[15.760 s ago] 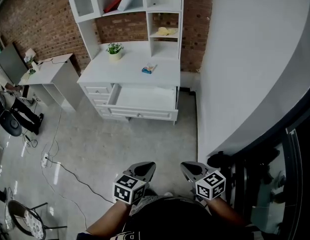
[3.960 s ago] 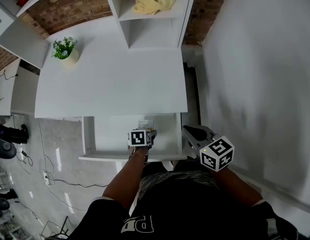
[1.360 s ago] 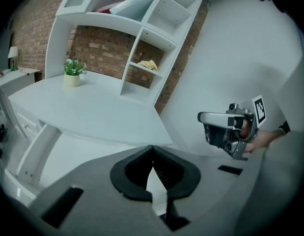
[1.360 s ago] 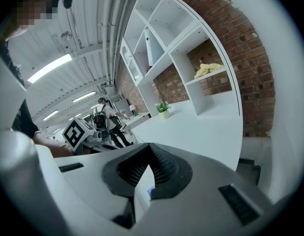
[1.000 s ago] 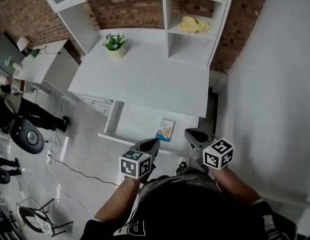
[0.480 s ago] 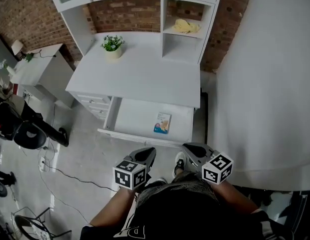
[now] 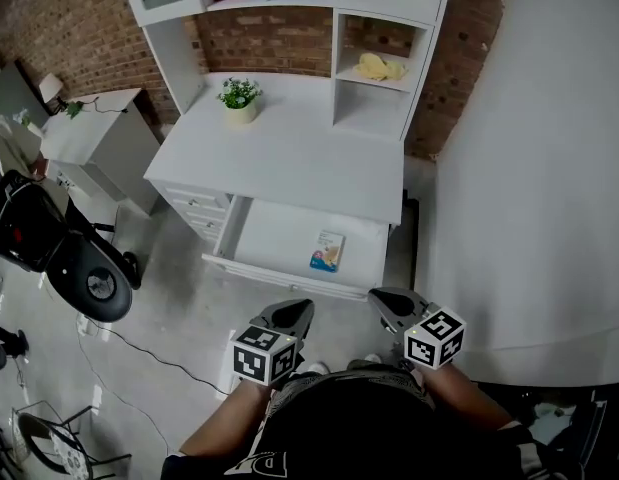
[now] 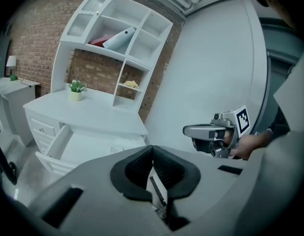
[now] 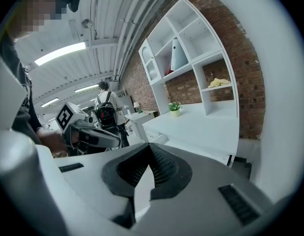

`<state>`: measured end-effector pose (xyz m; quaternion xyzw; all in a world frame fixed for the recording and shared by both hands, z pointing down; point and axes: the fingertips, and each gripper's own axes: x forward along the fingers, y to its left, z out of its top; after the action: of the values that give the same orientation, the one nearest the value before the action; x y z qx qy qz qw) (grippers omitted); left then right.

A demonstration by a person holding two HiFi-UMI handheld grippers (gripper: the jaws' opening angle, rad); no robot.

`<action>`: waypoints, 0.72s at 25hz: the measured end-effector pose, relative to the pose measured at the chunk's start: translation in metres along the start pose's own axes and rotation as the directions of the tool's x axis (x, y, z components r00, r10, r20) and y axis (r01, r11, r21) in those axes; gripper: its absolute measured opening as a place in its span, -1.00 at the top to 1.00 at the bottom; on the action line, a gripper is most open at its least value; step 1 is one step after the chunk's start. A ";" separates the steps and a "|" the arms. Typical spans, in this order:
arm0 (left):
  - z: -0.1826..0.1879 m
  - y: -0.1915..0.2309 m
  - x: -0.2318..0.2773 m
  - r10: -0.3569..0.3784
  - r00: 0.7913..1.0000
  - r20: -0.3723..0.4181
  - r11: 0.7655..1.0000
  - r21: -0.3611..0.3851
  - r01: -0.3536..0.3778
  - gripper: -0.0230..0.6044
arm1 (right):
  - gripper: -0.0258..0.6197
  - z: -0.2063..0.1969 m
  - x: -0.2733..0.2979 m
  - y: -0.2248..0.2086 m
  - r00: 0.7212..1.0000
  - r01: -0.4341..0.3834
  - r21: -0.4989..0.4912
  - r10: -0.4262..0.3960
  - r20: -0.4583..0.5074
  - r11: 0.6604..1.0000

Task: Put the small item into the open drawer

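- Status: the small item (image 7: pixel 327 251), a flat packet with blue and orange print, lies inside the open drawer (image 7: pixel 272 230). It is ahead of both tools and well apart from them.
- Left gripper (image 7: pixel 292 314): jaws pressed together with nothing between the pads. Its own view shows the bare ribbed pads meeting, and the drawer sits beyond the tip, off to its left.
- Right gripper (image 7: pixel 389 302): jaws likewise closed on nothing. It is held just beside the left one, and both point toward the desk (image 7: pixel 289 163), tilted slightly down.
- Item position: it lies ahead of the gap between the two tools, in the half of the drawer nearer the right gripper's line. It lies flat on the drawer floor, clear of the front panel.
- Work done, as judged: the placement appears complete, since neither tool carries anything and the item is in the drawer.
- Work left, as judged: nothing the task sentence requires. The drawer stands pulled out, and closing it is not called for.
- Not concerned: potted plant (image 7: pixel 239 96) and yellow cloth (image 7: pixel 379 66), both far beyond the tools.
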<state>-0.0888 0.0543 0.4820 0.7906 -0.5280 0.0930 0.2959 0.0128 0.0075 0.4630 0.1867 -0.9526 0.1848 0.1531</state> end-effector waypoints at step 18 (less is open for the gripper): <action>0.015 -0.044 0.026 0.067 0.997 0.029 0.998 0.014 -0.067 0.87 | 0.91 0.007 -0.036 -0.031 0.998 -0.044 -0.060 0.042 -0.037 0.997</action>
<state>-0.0405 0.0375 0.4658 0.7759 -0.5576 0.0955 0.2793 0.0562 -0.0107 0.4531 0.1581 -0.9588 0.1621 0.1717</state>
